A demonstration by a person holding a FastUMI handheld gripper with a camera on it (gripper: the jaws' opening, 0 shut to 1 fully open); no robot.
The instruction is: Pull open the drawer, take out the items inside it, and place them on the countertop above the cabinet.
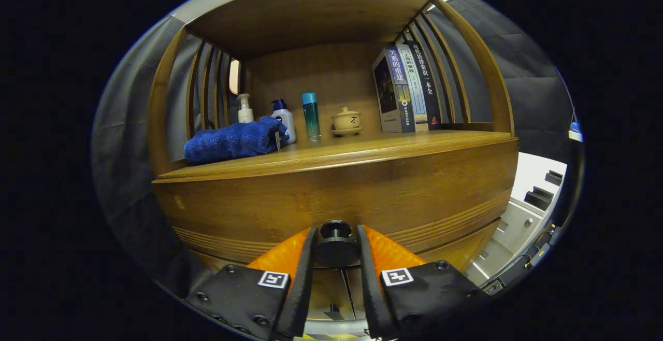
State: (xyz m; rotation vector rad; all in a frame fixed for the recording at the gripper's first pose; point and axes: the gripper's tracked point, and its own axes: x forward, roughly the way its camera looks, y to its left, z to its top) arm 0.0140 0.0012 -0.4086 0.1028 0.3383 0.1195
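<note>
A wooden cabinet fills the view, its drawer front (pixel 336 196) a broad curved wooden panel below the countertop (pixel 362 149). A round dark knob (pixel 335 246) sticks out of the drawer front. My gripper (pixel 335 240) is shut on that knob, one finger pressing on each side of it. The drawer's inside is hidden. On the countertop lies a rolled blue towel (pixel 234 141) at the left.
Behind the towel stand a pump bottle (pixel 244 109), a white bottle with a blue cap (pixel 284 121), a teal bottle (pixel 311 116) and a small lidded teacup (pixel 346 121). Three books (pixel 406 89) lean at the right. Slatted wooden sides and a roof enclose the shelf.
</note>
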